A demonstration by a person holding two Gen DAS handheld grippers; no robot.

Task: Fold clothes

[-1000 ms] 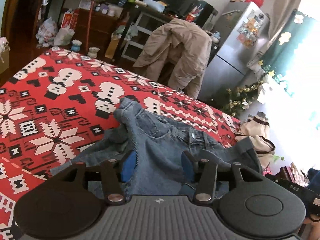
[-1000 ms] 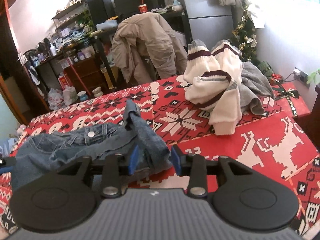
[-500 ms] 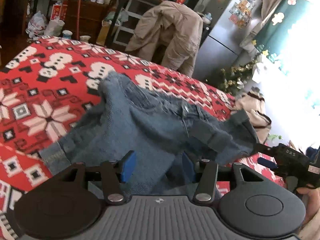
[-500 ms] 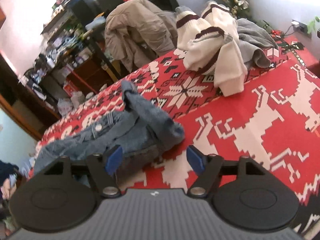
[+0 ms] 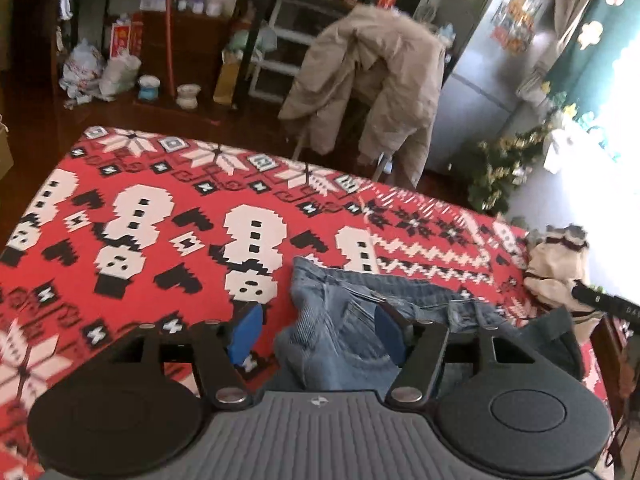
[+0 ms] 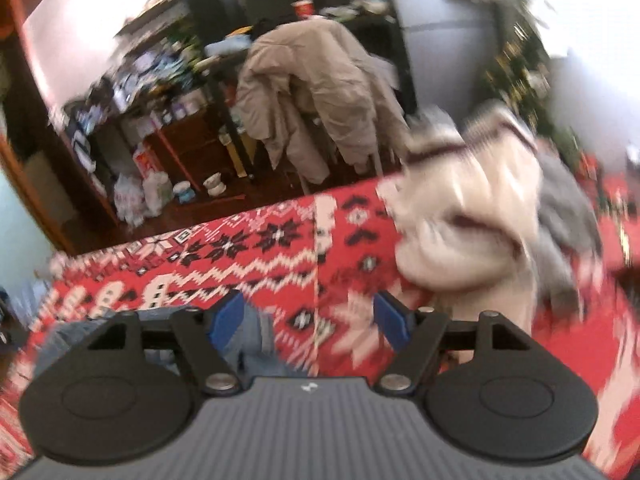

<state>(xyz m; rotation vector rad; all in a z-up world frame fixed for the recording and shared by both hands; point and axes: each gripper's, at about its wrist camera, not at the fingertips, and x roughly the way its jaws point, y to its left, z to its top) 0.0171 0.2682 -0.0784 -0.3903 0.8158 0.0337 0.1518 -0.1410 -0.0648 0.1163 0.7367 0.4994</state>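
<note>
A bench draped in a red knitted-pattern cloth with white snowmen and snowflakes (image 5: 168, 216) fills most of both views, its far edge meeting a dark floor and cluttered shelves. Beyond that edge a beige padded coat (image 5: 372, 80) hangs over a chair. On the right part of the bench sits a heap of cream knitwear with dark maroon stripes (image 6: 472, 208), touching a grey garment (image 6: 560, 216) on its right; the right wrist view is blurred, so detail there is poor. The crumpled blue denim jeans (image 5: 348, 320) lie on the near part of the bench, their long axis running left to right, a folded edge rising toward the far side at the left end. The left tongs (image 5: 316, 332) are spreading, blue pads apart, with denim between them but not pinched. The right tongs (image 6: 310, 316) stand wide apart over the red cloth, with one end of the jeans by their left pad.
</note>
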